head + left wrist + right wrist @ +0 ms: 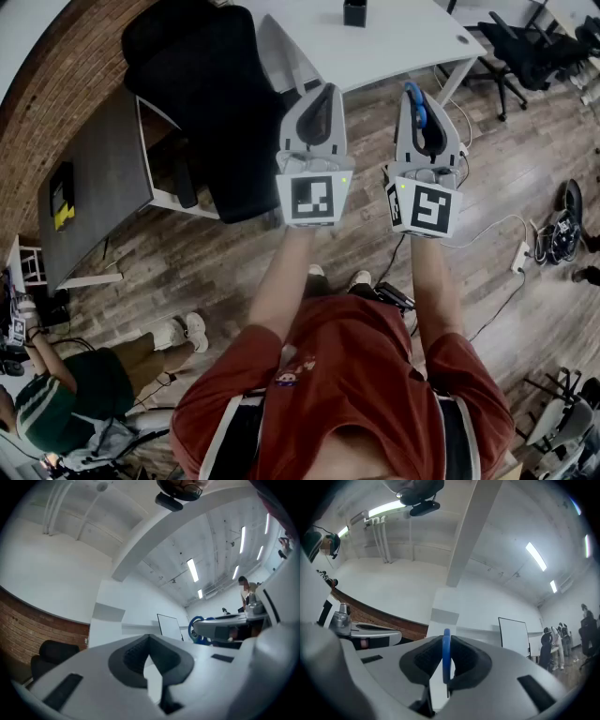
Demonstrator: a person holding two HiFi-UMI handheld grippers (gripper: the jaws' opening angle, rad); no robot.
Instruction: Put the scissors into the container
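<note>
Scissors (446, 663) pinched in right gripper (445, 640) jaws, container (354, 12) on desk (398, 42) ahead

No legible text or numbers anywhere, small emblem (284, 378) on the red shirt (361, 370) too blurred to read

On white table (403, 42), black container (354, 11) is cut off by top edge; near table, scissors (415, 101) blades are hidden w/in right gripper (427, 122).
</note>
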